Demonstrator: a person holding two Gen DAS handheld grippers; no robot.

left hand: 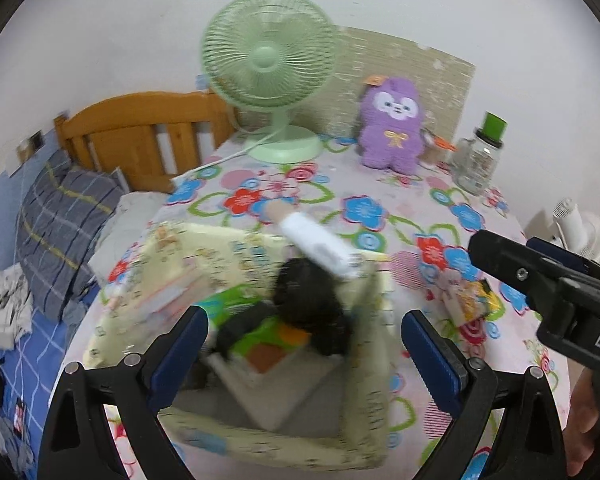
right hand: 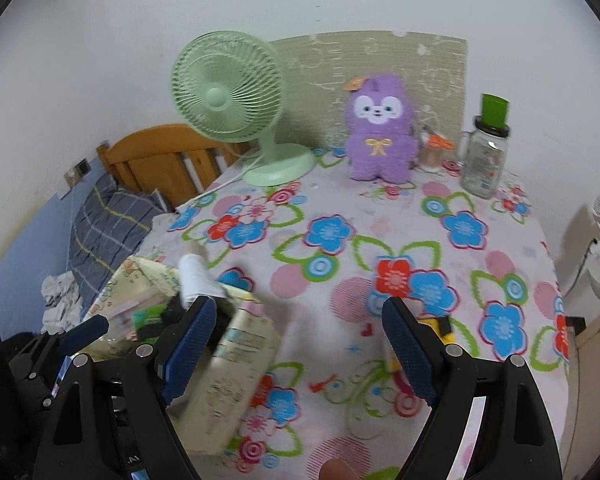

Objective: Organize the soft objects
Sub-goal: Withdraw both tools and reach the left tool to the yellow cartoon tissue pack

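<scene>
A cream patterned fabric box (left hand: 364, 360) stands on the flowered tablecloth. It holds a black fluffy thing (left hand: 308, 300) and a green and orange item (left hand: 268, 336). A white rolled soft item (left hand: 320, 240) sticks out over its far rim. My left gripper (left hand: 306, 344) hovers open over the box with nothing between its pads. My right gripper (right hand: 300, 336) is open to the right of the box (right hand: 240, 360), over bare cloth, and shows at the right edge (left hand: 500, 252) of the left wrist view. A purple plush toy (right hand: 380, 128) sits upright at the back.
A green desk fan (right hand: 228, 100) stands back left and a glass bottle with a green cap (right hand: 486, 148) back right. A small yellow packet (right hand: 436, 324) lies by the right finger. A bed with a wooden headboard (left hand: 140, 136) borders the table's left edge.
</scene>
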